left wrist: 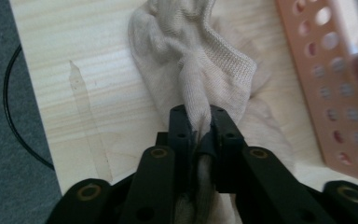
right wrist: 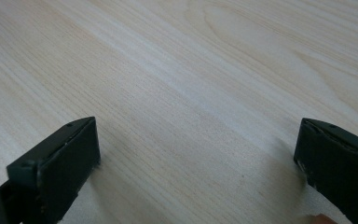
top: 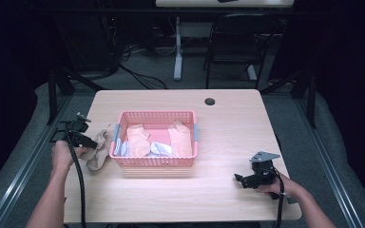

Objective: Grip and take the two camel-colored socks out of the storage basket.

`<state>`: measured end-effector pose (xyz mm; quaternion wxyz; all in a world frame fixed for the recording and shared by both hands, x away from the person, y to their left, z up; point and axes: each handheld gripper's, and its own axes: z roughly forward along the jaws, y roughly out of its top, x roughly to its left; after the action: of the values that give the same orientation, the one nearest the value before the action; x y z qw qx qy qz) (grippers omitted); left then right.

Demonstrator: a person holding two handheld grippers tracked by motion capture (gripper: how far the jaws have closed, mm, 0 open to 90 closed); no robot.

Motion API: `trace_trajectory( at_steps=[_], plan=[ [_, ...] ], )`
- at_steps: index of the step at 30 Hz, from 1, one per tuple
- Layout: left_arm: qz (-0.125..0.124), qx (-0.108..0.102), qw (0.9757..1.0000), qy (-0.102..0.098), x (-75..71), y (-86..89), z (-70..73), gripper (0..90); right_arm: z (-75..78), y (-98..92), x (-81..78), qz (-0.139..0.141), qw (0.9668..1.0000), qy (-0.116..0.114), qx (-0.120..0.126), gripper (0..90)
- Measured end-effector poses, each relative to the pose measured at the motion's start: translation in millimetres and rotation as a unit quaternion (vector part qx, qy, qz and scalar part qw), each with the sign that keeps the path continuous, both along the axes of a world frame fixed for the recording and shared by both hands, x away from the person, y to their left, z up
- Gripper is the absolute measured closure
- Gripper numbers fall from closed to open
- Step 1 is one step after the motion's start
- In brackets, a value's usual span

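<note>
A beige sock (left wrist: 200, 70) lies crumpled on the wooden table (top: 228, 133), just left of the pink basket (top: 156, 162). My left gripper (left wrist: 201, 122) is shut on a fold of this sock, the cloth pinched between its black jaws. In the high view the left gripper (top: 91, 141) sits at the table's left edge with the beige sock (top: 100, 153) trailing below it. My right gripper (top: 240, 179) rests low over the table near the front right, and its jaws (right wrist: 196, 154) stand wide apart over bare wood with nothing between them.
The pink basket (left wrist: 335, 84) holds orange socks (top: 138, 138) and a white cloth (top: 160, 149). A round cable hole (top: 210, 101) marks the table's far side. A black chair (top: 233, 42) and cables stand on the floor beyond. The table edge (left wrist: 32, 107) runs close to my left gripper.
</note>
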<state>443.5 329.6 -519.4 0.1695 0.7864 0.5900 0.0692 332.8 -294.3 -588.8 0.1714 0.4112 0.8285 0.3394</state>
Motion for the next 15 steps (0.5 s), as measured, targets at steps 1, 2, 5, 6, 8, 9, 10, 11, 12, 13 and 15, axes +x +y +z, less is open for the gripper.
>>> trace_trajectory(
  at_steps=[1, 2, 5, 6, 8, 9, 10, 11, 12, 13, 15],
  plan=[
    [0.006, 0.005, 1.0, 0.003, 0.5, -0.4, -2.0, 72.5, 0.0, 0.0, -0.1, 0.0, 1.0, 0.0, 0.0, 0.0],
    [0.006, 0.005, 1.0, 0.003, 0.5, -0.4, -2.0, 62.5, 0.0, 0.0, -0.1, 0.0, 1.0, 0.0, 0.0, 0.0],
    [0.027, 0.025, 0.999, -0.023, -5.6, 0.0, 4.5, 35.7, -0.1, 0.0, 0.0, 0.0, 1.0, 0.0, 0.0, 0.0],
    [0.029, 0.027, 0.9988, -0.028, -8.9, 0.3, 8.8, 30.4, -0.1, 0.0, 0.0, 0.0, 1.0, 0.0, 0.0, 0.0],
    [0.028, 0.026, 0.9983, -0.045, -18.3, 1.1, 17.9, 21.4, 0.0, 0.0, -0.1, 0.0, 1.0, 0.0, 0.0, 0.0],
    [0.029, 0.028, 0.9977, -0.055, -23.3, 1.2, 22.3, 18.9, -0.3, -0.1, 0.0, 0.0, 1.0, -0.002, 0.001, 0.0],
    [0.032, 0.026, 0.9971, -0.063, -29.1, 1.5, 27.1, 15.8, -0.1, 0.0, 0.0, 0.0, 1.0, 0.0, 0.0, 0.0],
    [0.033, 0.024, 0.9965, -0.073, -35.5, 2.1, 31.5, 15.2, -0.1, 0.0, 0.0, 0.0, 1.0, 0.0, 0.0, 0.0],
    [0.033, 0.025, 0.9957, -0.083, -42.7, 2.8, 35.1, 14.6, -0.2, 0.0, 0.0, 0.0, 1.0, -0.001, 0.001, 0.0],
    [0.035, 0.022, 0.9949, -0.092, -50.4, 2.8, 36.7, 13.8, -0.2, 0.0, -0.1, 0.0, 1.0, -0.001, 0.0, 0.0],
    [0.038, 0.021, 0.9946, -0.094, -64.5, 2.5, 34.9, 10.3, -0.2, 0.2, -0.3, -0.001, 1.0, -0.002, 0.001, 0.0]
  ],
)
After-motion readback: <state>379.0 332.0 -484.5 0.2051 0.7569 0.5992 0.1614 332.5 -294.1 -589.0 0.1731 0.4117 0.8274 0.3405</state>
